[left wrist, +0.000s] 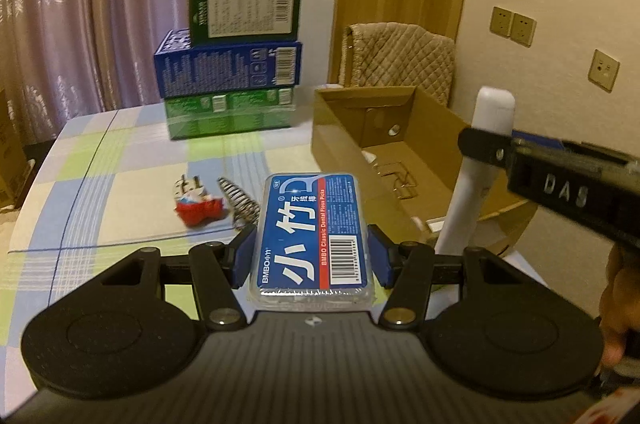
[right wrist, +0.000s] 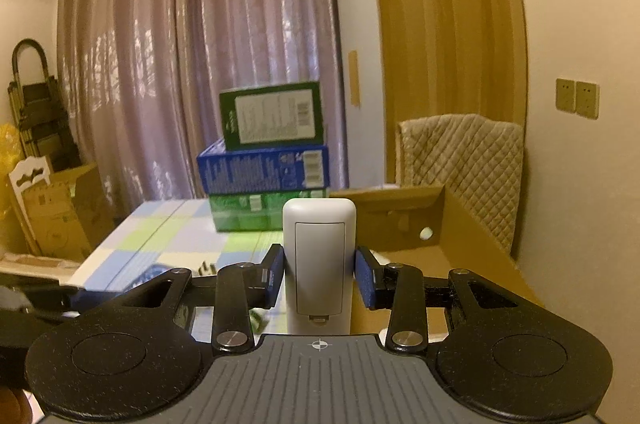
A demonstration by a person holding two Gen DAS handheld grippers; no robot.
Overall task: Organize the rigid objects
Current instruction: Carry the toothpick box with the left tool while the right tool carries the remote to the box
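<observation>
Both grippers are loaded. The left gripper [left wrist: 312,256] is clamped on a floss box [left wrist: 310,236], blue label up, low in the centre of the left view, lifted clear of the checked table [left wrist: 100,183]. The right gripper [right wrist: 320,276] pinches a white remote [right wrist: 319,264], back side showing its battery cover, standing upright in the middle of the right view. In the left view the same remote [left wrist: 486,151] crosses the right side of the frame, in front of the open carton [left wrist: 384,131].

My guess is that this is the carry step: each item is picked up and on its way to the carton at centre right. The next move calls for bringing each item over the carton's rim, lowering it inside and letting go, one hand at a time so the two tools do not collide, since they sit close together.

A red packet [left wrist: 198,209] and a metal spring [left wrist: 240,199] lie on the table left of the floss box, seemingly still to be sorted. Three boxes [left wrist: 232,63] are stacked at the far edge.

Much of the carton floor is hidden behind the right tool and the remote. Only a sliver of hand [left wrist: 614,304] shows at the right edge. What lies in the carton is too small to name.
</observation>
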